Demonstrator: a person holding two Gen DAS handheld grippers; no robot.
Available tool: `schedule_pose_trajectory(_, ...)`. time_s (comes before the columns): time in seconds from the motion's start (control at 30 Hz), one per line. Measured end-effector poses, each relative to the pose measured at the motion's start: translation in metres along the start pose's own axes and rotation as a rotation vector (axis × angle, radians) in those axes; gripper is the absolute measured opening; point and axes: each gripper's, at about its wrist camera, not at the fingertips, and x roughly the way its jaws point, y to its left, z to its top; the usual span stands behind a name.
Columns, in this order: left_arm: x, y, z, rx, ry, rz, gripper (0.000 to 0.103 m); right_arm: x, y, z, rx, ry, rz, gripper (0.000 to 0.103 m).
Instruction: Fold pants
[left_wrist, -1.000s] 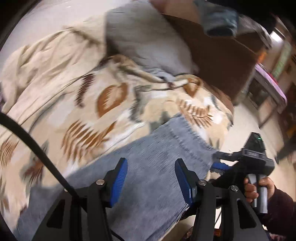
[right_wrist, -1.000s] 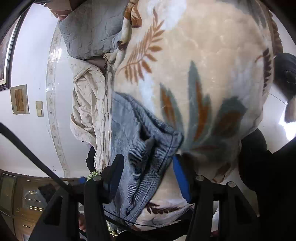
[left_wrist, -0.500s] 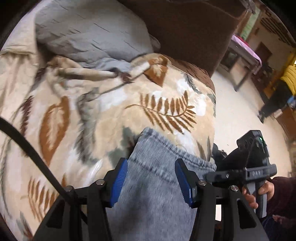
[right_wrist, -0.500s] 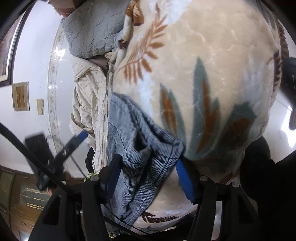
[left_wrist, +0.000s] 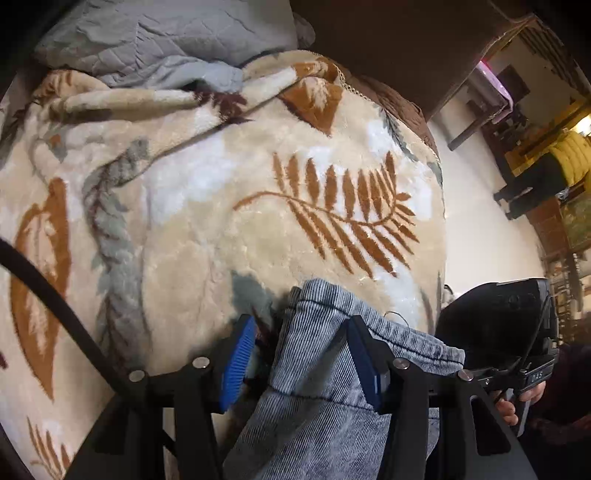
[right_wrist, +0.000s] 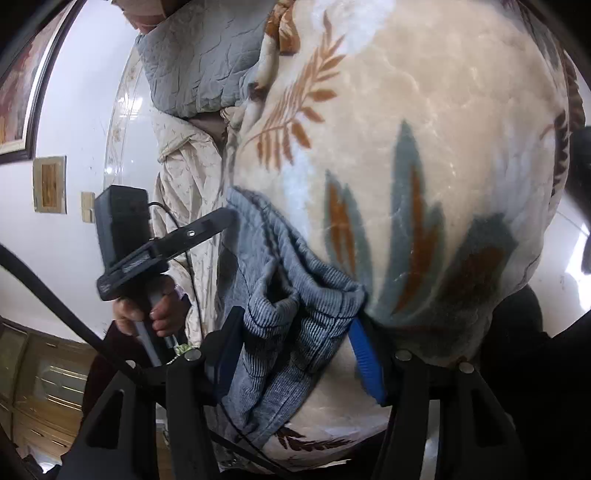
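Leaf-patterned blanket (left_wrist: 229, 206) under striped pants (left_wrist: 325, 387)

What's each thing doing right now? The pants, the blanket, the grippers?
Pants: bunched up on the blanket, not folded flat.
Blanket: spread out, rumpled at the far end.
Grey quilt: crumpled behind the blanket.
Left gripper: open, hem between its fingers.
Right gripper: open, pants between its fingers.
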Motion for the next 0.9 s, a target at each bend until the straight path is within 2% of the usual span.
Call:
schedule_pose_trajectory(0.1, 0.011, 0.001, 0.002, 0.011, 0.031, -0.021, 0.054, 0.000, -0.002, 0.000, 0.013, -0.001, 0.011, 0.060)
schedule_pose_trajectory(0.23, 0.015, 0.002, 0.003, 0.011, 0.024, -0.048, 0.054, -0.002, -0.001, -0.001, 0.010, 0.000, 0.010, 0.061)
schedule_pose_trajectory(0.37, 0.014, -0.001, 0.000, 0.013, 0.004, -0.061, 0.039, -0.001, 0.002, -0.002, -0.006, 0.000, 0.004, 0.060)
schedule_pose_trajectory(0.43, 0.012, -0.005, -0.001, 0.038, -0.005, -0.036, 0.035, -0.001, 0.005, -0.003, -0.026, 0.001, -0.017, 0.055)
schedule_pose_trajectory(0.5, 0.012, -0.010, -0.001, 0.043, -0.015, -0.030, 0.026, -0.001, 0.007, -0.004, -0.038, 0.000, -0.030, 0.043)
schedule_pose_trajectory(0.57, 0.010, -0.011, -0.002, 0.047, -0.028, -0.017, 0.022, 0.000, 0.010, -0.004, -0.057, 0.005, -0.029, 0.036)
schedule_pose_trajectory(0.67, 0.007, -0.012, -0.004, 0.046, -0.047, -0.012, 0.019, 0.002, 0.017, -0.006, -0.093, 0.017, -0.021, 0.026)
schedule_pose_trajectory(0.9, -0.018, -0.019, -0.010, 0.046, -0.110, -0.026, 0.017, -0.007, 0.039, -0.015, -0.209, -0.017, -0.042, 0.021)
